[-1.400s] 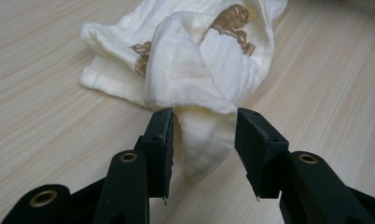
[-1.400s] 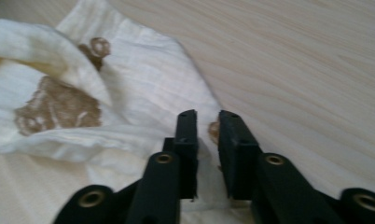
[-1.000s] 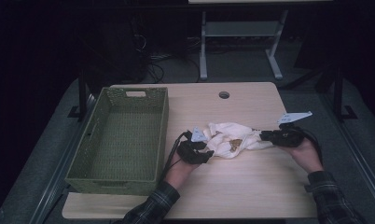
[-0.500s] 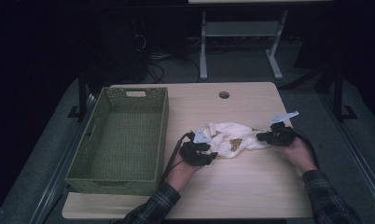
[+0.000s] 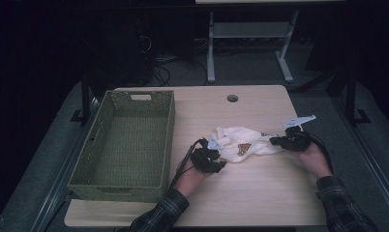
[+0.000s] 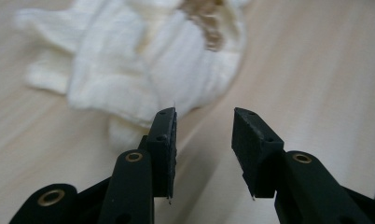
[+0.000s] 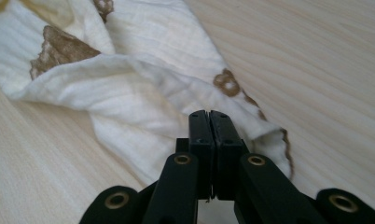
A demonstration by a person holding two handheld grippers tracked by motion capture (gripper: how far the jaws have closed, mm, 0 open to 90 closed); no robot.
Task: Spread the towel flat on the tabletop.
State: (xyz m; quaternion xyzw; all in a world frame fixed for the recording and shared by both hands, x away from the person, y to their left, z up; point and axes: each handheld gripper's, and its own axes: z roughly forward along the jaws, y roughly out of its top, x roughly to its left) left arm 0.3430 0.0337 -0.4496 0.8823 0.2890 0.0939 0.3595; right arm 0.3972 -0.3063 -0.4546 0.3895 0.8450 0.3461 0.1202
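Observation:
A crumpled cream cloth (image 5: 241, 144) with brown prints lies on the wooden table (image 5: 241, 193). My left gripper (image 5: 215, 162) sits at the cloth's near left end. In the left gripper view the left gripper (image 6: 204, 135) is open, its jaws low over the table, and the cloth (image 6: 129, 70) lies just ahead of the left jaw. My right gripper (image 5: 278, 142) is at the cloth's right end. In the right gripper view the right gripper (image 7: 209, 122) has its jaws pressed together on a fold of the cloth (image 7: 129, 84), which spreads out on both sides of them.
A green woven basket (image 5: 100, 145) stands empty on the left part of the table. A round cable hole (image 5: 232, 98) is near the table's far edge. A white tag (image 5: 299, 121) sticks up behind the right gripper. The surroundings are dark.
My right gripper has slid left toward the middle with the cloth's end, bunching the cloth. My left gripper has shifted slightly right, closer to the cloth.

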